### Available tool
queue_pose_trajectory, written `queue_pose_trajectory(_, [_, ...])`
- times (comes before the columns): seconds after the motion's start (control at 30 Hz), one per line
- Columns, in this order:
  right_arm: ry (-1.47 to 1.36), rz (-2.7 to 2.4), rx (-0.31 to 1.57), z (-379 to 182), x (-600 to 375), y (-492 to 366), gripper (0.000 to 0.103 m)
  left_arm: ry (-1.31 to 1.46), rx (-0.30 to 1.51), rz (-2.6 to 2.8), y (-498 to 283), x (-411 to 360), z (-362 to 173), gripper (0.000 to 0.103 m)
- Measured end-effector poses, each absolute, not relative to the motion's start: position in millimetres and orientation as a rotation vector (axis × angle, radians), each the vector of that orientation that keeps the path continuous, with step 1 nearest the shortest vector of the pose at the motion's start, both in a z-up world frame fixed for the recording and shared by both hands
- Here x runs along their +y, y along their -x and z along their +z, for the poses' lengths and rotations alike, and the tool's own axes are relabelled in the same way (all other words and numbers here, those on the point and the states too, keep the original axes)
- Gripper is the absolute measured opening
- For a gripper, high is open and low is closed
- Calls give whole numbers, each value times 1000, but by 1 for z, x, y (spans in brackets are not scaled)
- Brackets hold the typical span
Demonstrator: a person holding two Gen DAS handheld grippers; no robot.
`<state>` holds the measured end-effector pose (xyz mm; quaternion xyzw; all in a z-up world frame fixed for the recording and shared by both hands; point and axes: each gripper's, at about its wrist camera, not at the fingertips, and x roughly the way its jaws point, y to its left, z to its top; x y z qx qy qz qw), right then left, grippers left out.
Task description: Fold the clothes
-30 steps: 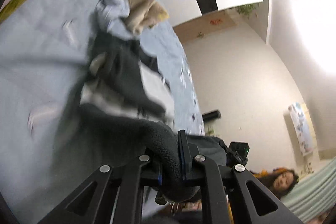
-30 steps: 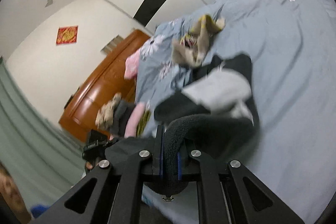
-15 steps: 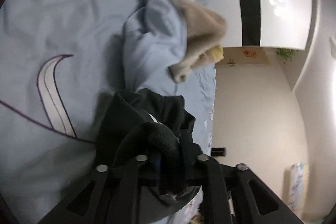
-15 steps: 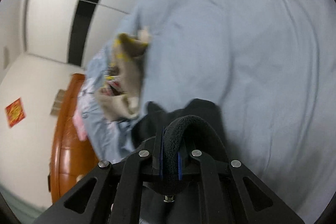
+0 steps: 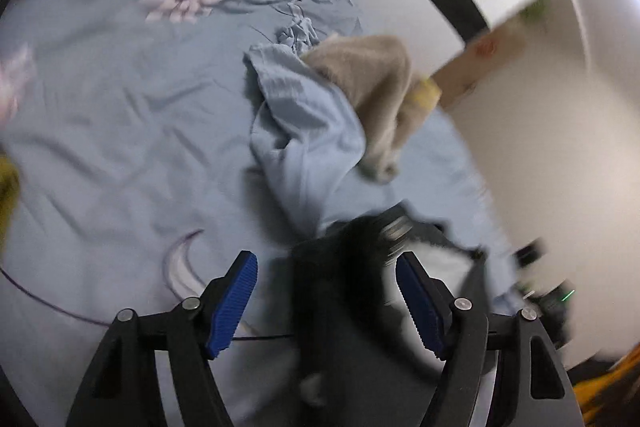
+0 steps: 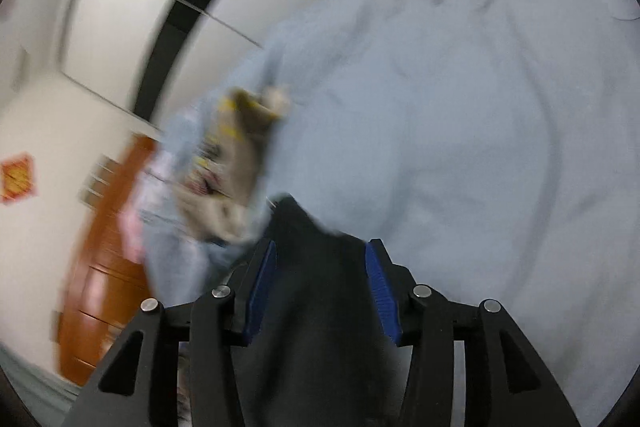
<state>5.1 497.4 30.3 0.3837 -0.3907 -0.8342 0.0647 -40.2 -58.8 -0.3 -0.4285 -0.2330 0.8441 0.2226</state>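
I hold both tongs low over the blue bedsheet (image 5: 100,131), left gripper (image 5: 326,285) and right gripper (image 6: 320,279) spread wide, released, the dark garment (image 6: 316,327) lying between their fingers. A crumpled pile of clothes (image 5: 320,123) lies just beyond; flat sheet spreads to the right gripper's right.

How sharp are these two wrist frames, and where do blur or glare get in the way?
Left wrist view: gripper frame crisp, dark garment between its open fingers smeared, wall at right blown out white. Right wrist view: heavier motion blur; beige garment and wooden cabinet streaked, floral bedsheet soft. Both show fisheye bending.
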Motion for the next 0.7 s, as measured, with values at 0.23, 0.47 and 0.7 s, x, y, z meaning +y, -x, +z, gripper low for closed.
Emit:
queue_pose_trajectory(0.23, [-1202, -2476, -1144, 7, 471, 7, 48, 1189, -442, 2331, 43, -25, -16, 74])
queue_pose_trajectory(0.47, [-1200, -2562, -999, 21, 435, 29, 24, 1182, -266, 2395, 41, -9, -5, 13])
queue_pose_trajectory(0.7, [-993, -2605, -969, 57, 440, 15, 8, 951, -364, 2442, 27, -31, 32, 9])
